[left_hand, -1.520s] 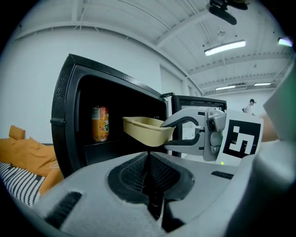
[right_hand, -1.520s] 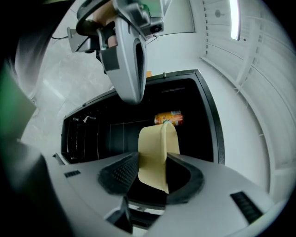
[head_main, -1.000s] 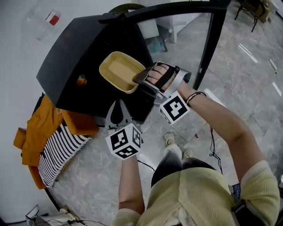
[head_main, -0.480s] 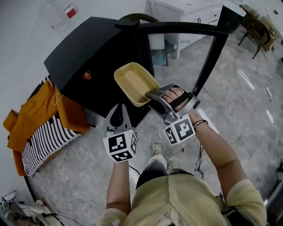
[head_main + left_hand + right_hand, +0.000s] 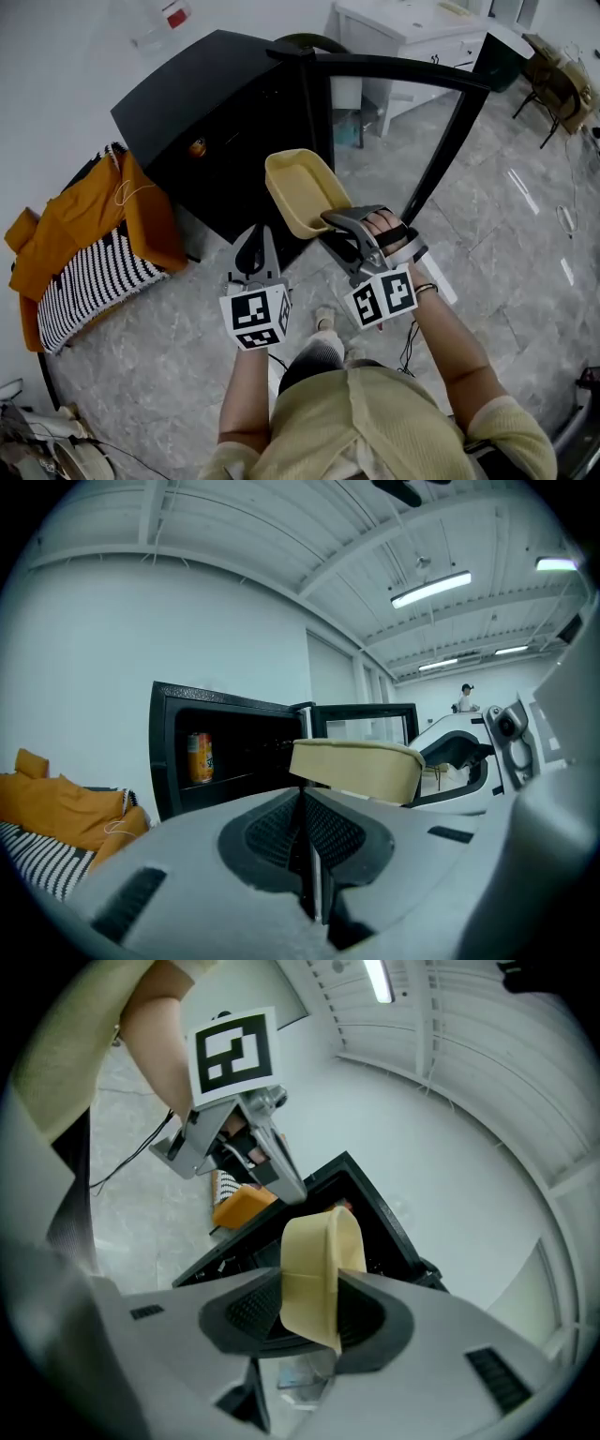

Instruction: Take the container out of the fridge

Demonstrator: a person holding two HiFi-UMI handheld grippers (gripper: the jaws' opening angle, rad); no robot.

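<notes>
In front of the person, left gripper [image 5: 254, 234]: jaws pressed together on nothing, held low before the fridge, idle.
Right gripper [image 5: 336, 221]: clenched on one short end of the container, the wall pinched between its pads [image 5: 251, 1309] and the rest hanging out beyond the jaws.
Container [image 5: 302, 190]: a pale yellow tub, open side up and looking empty, held in the air just in front of the fridge opening. It looked clear of the shelves, so the taking-out seemed nearly done.
Fridge [image 5: 216, 103]: black, low on the floor, its inside dark.
Can [image 5: 199, 757]: orange, upright on a shelf inside, well apart from the tub.
Door [image 5: 403, 70]: glass in a black frame, swung wide open at the right.
Next move: likely to carry the tub away level, with care, since only one end was gripped. The left gripper was free to shut the door.
</notes>
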